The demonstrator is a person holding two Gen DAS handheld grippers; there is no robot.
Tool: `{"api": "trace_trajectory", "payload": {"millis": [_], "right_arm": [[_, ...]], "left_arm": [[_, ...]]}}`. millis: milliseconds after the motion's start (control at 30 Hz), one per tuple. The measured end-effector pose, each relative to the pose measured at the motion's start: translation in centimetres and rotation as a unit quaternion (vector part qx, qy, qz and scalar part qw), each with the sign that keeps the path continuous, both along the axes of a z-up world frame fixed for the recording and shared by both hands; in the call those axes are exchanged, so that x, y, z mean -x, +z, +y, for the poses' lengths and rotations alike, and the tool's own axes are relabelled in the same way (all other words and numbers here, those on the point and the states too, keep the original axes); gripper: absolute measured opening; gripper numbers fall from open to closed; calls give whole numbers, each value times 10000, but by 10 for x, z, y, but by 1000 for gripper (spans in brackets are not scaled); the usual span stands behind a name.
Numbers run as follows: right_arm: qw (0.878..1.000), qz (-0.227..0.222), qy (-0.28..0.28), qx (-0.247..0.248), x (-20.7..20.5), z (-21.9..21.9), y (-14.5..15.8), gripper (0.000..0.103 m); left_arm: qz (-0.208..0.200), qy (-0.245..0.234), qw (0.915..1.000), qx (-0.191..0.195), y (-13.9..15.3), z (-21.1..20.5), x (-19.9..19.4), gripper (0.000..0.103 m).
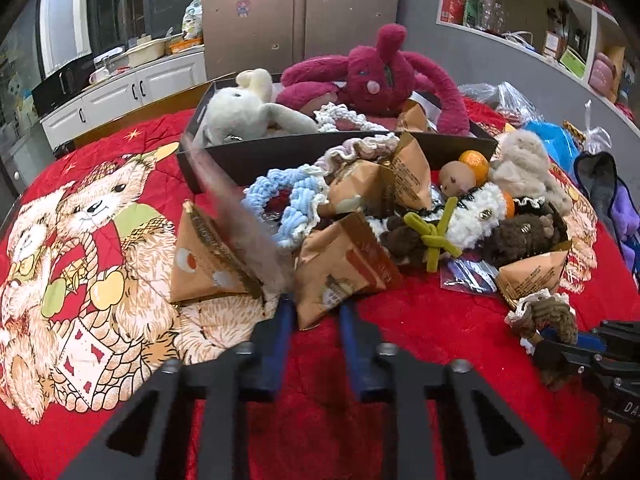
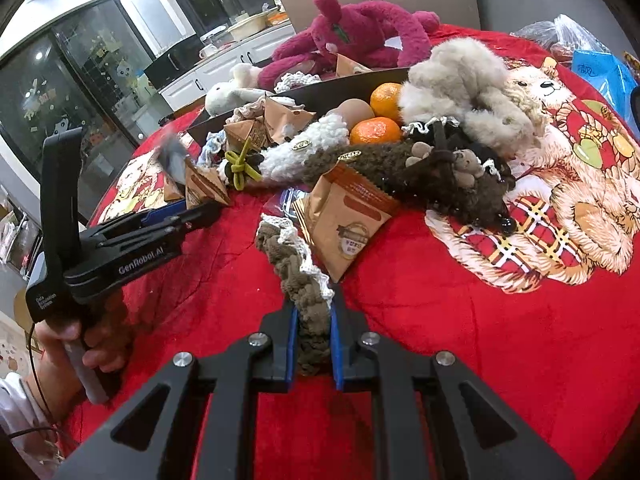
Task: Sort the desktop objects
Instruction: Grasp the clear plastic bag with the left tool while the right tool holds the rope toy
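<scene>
My left gripper [image 1: 316, 304] is shut on the lower corner of a tan snack packet [image 1: 340, 268] at the near edge of the pile. The right wrist view shows the same gripper [image 2: 218, 206] from the side, a hand on its handle. My right gripper [image 2: 313, 298] is shut on a brown braided hair band with white lace trim [image 2: 296, 256], which trails onto the red cloth. In the left wrist view, that gripper [image 1: 548, 340] and band [image 1: 540, 314] appear at the right edge. More tan packets [image 1: 208, 264] [image 2: 344, 224] lie nearby.
A dark box [image 1: 304, 152] behind the pile holds a magenta plush rabbit [image 1: 372, 76] and a white plush [image 1: 244, 112]. The pile has crochet bands [image 1: 288, 200], oranges [image 2: 376, 130], an egg [image 2: 354, 110] and grey [image 2: 460, 84] and brown [image 2: 460, 176] plush toys. A blurred grey strip [image 1: 236, 216] crosses the left wrist view.
</scene>
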State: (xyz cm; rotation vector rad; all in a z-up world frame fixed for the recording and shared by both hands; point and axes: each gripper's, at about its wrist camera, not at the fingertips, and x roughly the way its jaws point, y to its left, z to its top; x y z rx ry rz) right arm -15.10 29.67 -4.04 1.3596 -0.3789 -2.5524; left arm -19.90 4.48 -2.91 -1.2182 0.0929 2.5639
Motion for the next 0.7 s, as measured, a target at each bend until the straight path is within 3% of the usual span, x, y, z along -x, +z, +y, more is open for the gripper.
{"api": "trace_trajectory", "payload": {"millis": [133,533,567,600,700], "right_arm": [[10000,-23,16,41,-1,1,0,14],[9999,-8,68,97,-3,2,0,14],[9999,-3,71,97,-3,2,0,14],[9999,1,71,102,-3,2,0,14],[9999,12,83,110,-3,2,0,14]], "left_arm": [[-24,23,9999,-122,0,-3,1,14],[38,47,9998,-180,4,-5,-10,12],[41,21,9998,-204,5,-5,-12,11],[48,-1,9997,-228,6,-5,-14,2],[77,-118,9996,-241,10,-2,-19,1]]}}
